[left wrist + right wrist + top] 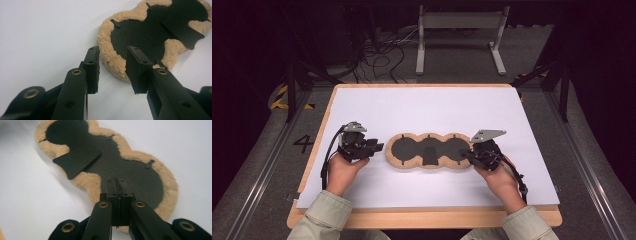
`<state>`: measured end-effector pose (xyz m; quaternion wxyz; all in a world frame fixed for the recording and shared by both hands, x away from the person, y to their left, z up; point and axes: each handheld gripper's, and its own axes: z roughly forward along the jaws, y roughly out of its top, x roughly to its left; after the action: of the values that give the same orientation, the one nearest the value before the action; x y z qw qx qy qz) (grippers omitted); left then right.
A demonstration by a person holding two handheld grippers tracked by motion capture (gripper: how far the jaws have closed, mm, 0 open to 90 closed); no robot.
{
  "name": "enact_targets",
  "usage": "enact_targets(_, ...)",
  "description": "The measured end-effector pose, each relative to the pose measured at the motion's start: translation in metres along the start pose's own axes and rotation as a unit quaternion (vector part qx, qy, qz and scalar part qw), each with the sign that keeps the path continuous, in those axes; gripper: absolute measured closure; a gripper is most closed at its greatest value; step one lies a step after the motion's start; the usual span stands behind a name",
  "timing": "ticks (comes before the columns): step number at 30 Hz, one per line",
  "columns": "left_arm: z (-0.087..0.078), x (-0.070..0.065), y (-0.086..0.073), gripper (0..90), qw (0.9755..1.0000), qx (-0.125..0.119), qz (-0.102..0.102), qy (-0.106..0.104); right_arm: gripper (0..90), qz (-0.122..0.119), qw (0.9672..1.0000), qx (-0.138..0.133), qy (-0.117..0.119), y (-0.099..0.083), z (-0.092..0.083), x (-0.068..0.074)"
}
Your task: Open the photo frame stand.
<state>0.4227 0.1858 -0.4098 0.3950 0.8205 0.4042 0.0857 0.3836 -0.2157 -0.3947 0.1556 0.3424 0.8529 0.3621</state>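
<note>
Table: white sheet (422,107) on wood.
Pad: three joined black circles (430,150), fluffy tan rim, black flap.
Left gripper (111,68): jaws apart, nothing pinched.
Right gripper (117,195): squeezed tight, above the pad's end.
Floor writing: "4" (303,144).

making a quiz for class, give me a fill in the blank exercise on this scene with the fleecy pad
1. The fleecy pad has ___ round lobes in a row.
2. The pad's fleece rim is tan and its middle is ___.
3. The jaws of the right hand-held gripper are ___.
4. The pad lies on a ___ sheet that covers the table.

Missing words: three; black; shut; white
</note>
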Motion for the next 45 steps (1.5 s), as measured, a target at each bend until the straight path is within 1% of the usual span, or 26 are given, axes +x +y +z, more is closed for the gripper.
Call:
enact_targets(1,0.000,0.000,0.000,63.1,1.0000,-0.003,-0.001,0.000,90.0,-0.001,1.0000,0.002,0.003,0.001,0.001,0.003)
enact_targets(4,-0.002,0.001,0.000,61.9,1.0000,-0.003,-0.003,-0.002,90.0,-0.020,0.9996,0.008,0.021,0.003,0.007,0.012)
enact_targets(6,-0.003,0.001,0.000,61.3,1.0000,-0.002,-0.003,-0.002,90.0,-0.028,0.9992,0.012,0.026,0.004,0.010,0.017)
enact_targets(11,-0.004,0.001,-0.001,59.8,1.0000,-0.001,-0.003,-0.002,90.0,-0.042,0.9976,0.029,0.046,0.006,0.022,0.029)
enact_targets(14,-0.005,0.000,-0.002,59.2,1.0000,-0.001,-0.002,-0.001,90.0,-0.050,0.9966,0.043,0.050,0.005,0.029,0.034)
enact_targets(18,-0.006,-0.001,-0.004,58.2,1.0000,0.001,-0.002,-0.002,90.0,-0.052,0.9952,0.061,0.055,0.004,0.038,0.039)
enact_targets(20,-0.007,-0.001,-0.005,57.8,1.0000,0.003,0.001,-0.002,90.0,-0.059,0.9944,0.069,0.056,0.003,0.042,0.040)
enact_targets(23,-0.010,0.000,-0.008,57.5,1.0000,0.003,-0.002,0.000,90.0,-0.061,0.9933,0.079,0.059,0.002,0.049,0.041)
enact_targets(27,-0.013,0.001,-0.011,56.9,1.0000,0.002,-0.009,0.001,90.0,-0.059,0.9928,0.082,0.065,0.003,0.055,0.041)
enact_targets(30,-0.014,0.002,-0.012,56.8,0.9999,0.002,-0.011,0.002,90.0,-0.058,0.9922,0.087,0.067,0.002,0.058,0.040)
enact_targets(32,-0.015,0.002,-0.013,56.7,0.9999,0.002,-0.011,0.002,90.0,-0.057,0.9925,0.084,0.069,0.003,0.060,0.039)
enact_targets(34,-0.014,0.002,-0.014,56.6,0.9999,0.003,-0.010,0.002,90.0,-0.052,0.9933,0.075,0.071,0.004,0.058,0.039)
enact_targets(37,-0.013,0.002,-0.013,56.5,0.9999,0.006,-0.010,0.002,90.0,-0.054,0.9940,0.070,0.065,0.005,0.056,0.039)
enact_targets(39,-0.012,0.002,-0.013,56.4,0.9999,0.005,-0.009,0.001,90.0,-0.047,0.9951,0.056,0.067,0.006,0.053,0.038)
enact_targets(42,-0.011,0.002,-0.013,56.2,0.9999,0.007,-0.009,0.000,90.0,-0.044,0.9965,0.034,0.063,0.009,0.048,0.037)
enact_targets(45,-0.009,0.001,-0.012,55.8,0.9999,0.007,-0.006,-0.002,90.0,-0.043,0.9970,0.014,0.063,0.013,0.046,0.037)
